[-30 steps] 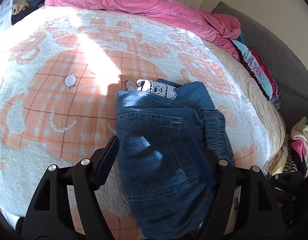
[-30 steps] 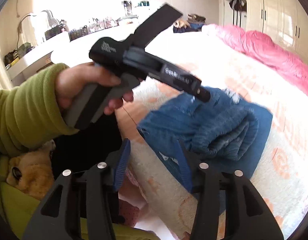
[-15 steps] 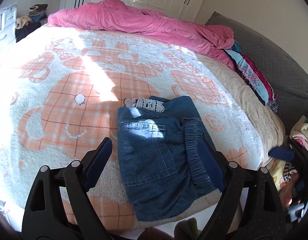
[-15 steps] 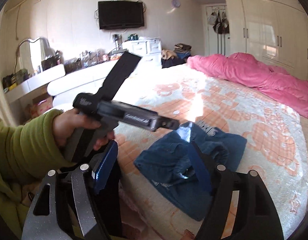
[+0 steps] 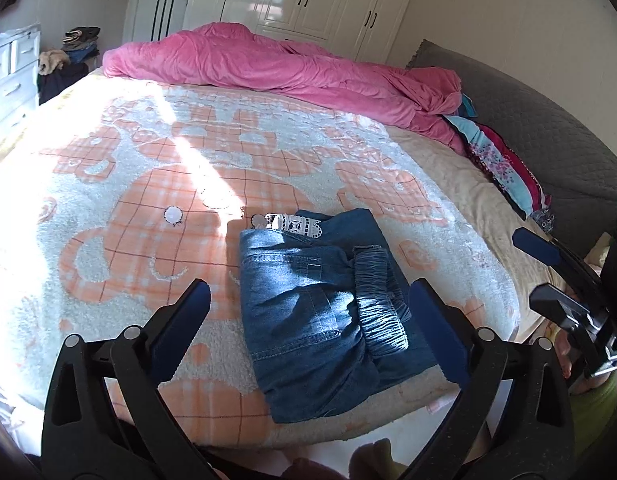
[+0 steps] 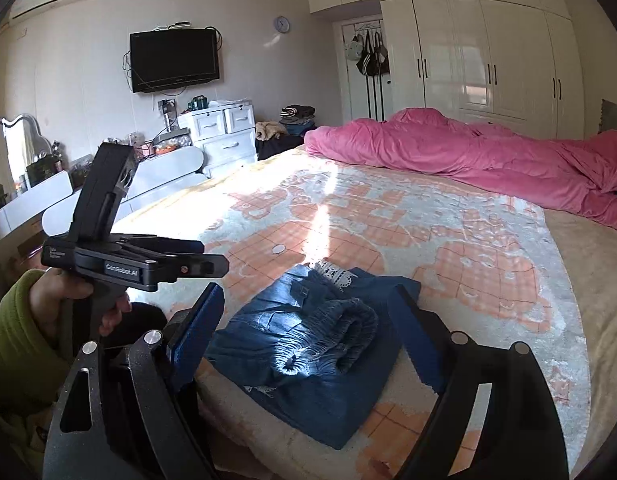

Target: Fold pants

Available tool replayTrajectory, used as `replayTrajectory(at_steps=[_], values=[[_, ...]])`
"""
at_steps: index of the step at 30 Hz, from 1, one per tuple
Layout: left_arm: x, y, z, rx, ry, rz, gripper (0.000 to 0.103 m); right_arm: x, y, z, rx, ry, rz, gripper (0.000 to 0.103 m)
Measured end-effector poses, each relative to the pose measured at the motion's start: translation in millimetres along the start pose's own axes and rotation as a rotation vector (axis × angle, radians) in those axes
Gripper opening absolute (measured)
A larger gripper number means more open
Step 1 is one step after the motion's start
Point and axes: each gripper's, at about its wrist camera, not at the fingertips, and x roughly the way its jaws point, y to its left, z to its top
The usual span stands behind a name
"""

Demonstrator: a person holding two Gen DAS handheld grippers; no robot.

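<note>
The blue denim pants (image 5: 324, 308) lie folded into a compact bundle near the bed's front edge, with the elastic waistband on top and a white lace trim (image 5: 294, 224) at the far end. They also show in the right wrist view (image 6: 316, 340). My left gripper (image 5: 308, 316) is open and empty, held back above the bed edge. My right gripper (image 6: 304, 328) is open and empty too, off the bed. The left gripper shows from the side in the right wrist view (image 6: 148, 260).
The bed carries an orange-and-white patterned blanket (image 5: 148, 184). A pink duvet (image 5: 292, 68) is bunched along the far side. Folded clothes (image 5: 504, 164) lie by the grey headboard (image 5: 540, 112). White drawers (image 6: 224, 136) and wardrobes (image 6: 488, 60) stand beyond.
Both grippers have pulled back and up from the folded pants, so more of the bed and room shows. The pants have not moved.
</note>
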Motion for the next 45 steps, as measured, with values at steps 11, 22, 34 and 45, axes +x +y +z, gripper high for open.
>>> replayTrajectory(at_steps=[11,22,34,45], values=[[6.0,10.6,-5.0,-0.012,0.008,0.047,0.093,15.8,-17.4,-5.4,0.067,0.029,-0.048,0.084],[36.4,27.1,-15.5,-0.035,0.054,0.085,0.093,43.7,-45.6,-22.8,0.151,0.137,-0.160,0.084],[75.7,36.6,-24.9,-0.057,0.118,0.089,0.093,82.2,-76.4,-48.3,0.261,0.280,-0.215,0.084],[100.9,42.2,-29.5,-0.064,0.158,0.085,0.093,112.8,-88.4,-66.5,0.377,0.364,-0.114,0.084]])
